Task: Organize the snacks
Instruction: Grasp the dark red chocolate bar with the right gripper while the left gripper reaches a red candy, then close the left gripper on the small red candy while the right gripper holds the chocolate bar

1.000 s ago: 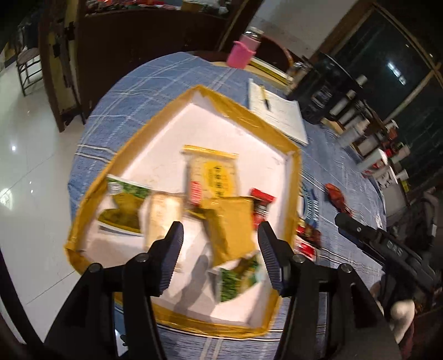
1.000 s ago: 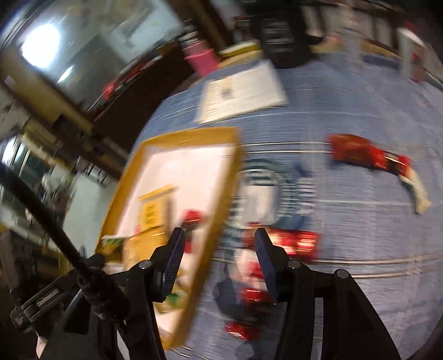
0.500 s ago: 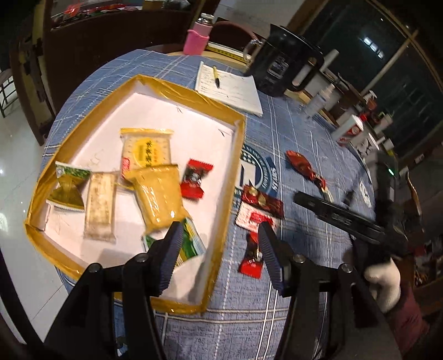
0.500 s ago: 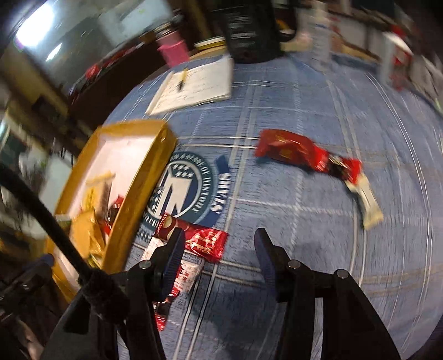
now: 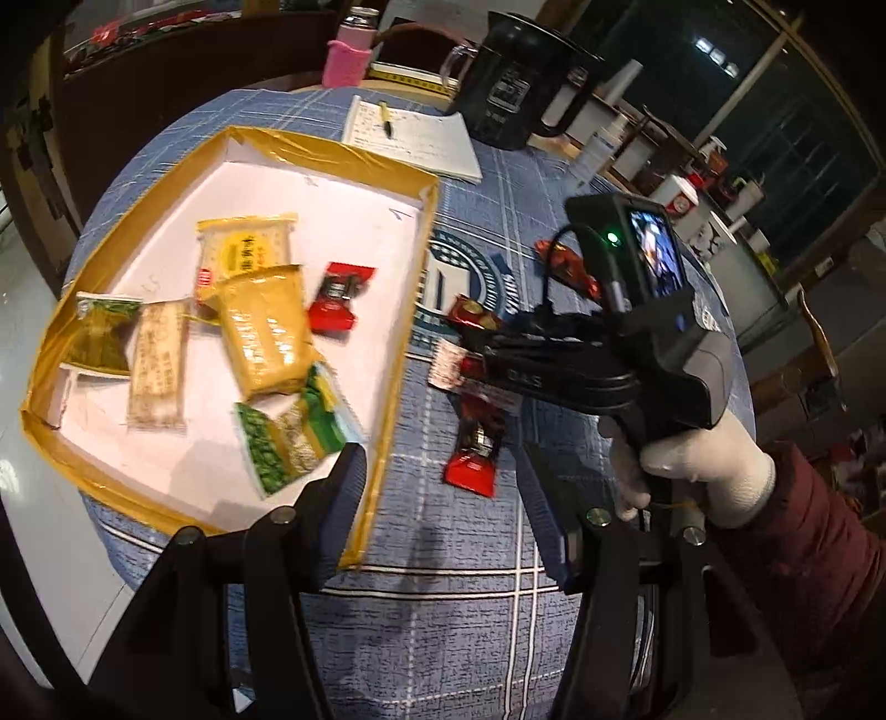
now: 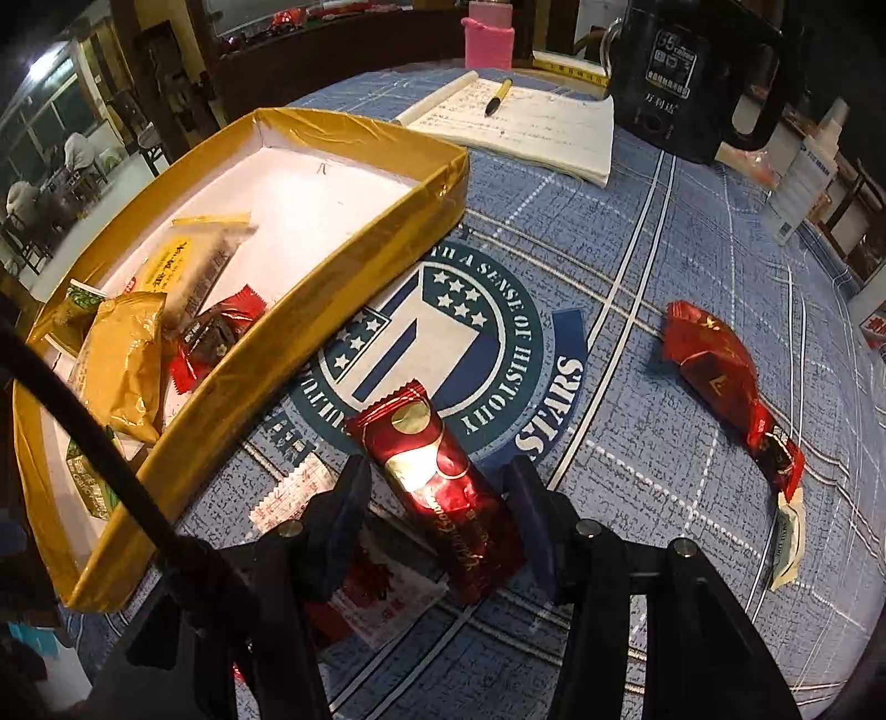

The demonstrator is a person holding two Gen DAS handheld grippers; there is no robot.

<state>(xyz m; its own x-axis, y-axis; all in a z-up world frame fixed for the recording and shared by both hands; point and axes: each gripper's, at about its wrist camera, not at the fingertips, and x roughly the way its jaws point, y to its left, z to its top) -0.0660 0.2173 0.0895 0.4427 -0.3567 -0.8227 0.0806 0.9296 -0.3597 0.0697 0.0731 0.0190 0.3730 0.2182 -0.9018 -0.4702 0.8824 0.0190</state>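
A gold-edged tray (image 5: 412, 266) with a white floor holds several snack packs, yellow (image 5: 263, 332), green (image 5: 285, 437) and red (image 5: 335, 299). It also shows in the right wrist view (image 6: 354, 243). My right gripper (image 6: 437, 482) is open, low over the table, its fingers either side of a red-and-gold snack bar (image 6: 437, 471). In the left wrist view the right gripper (image 5: 470, 360) is over the loose snacks. My left gripper (image 5: 443, 487) is open and empty above the tray's near right corner. A red candy (image 5: 473, 459) lies just ahead of it.
A white-and-red pack (image 6: 354, 554) lies under the bar. Another red pack (image 6: 714, 365) and a small pack (image 6: 786, 531) lie to the right. A notebook with pen (image 6: 526, 122), black kettle (image 6: 698, 72), pink cup (image 6: 490, 36) and bottles stand at the back.
My right gripper has come down over the red-and-gold bar, which now lies between its fingers. My left gripper has swung right, from over the tray to its right edge.
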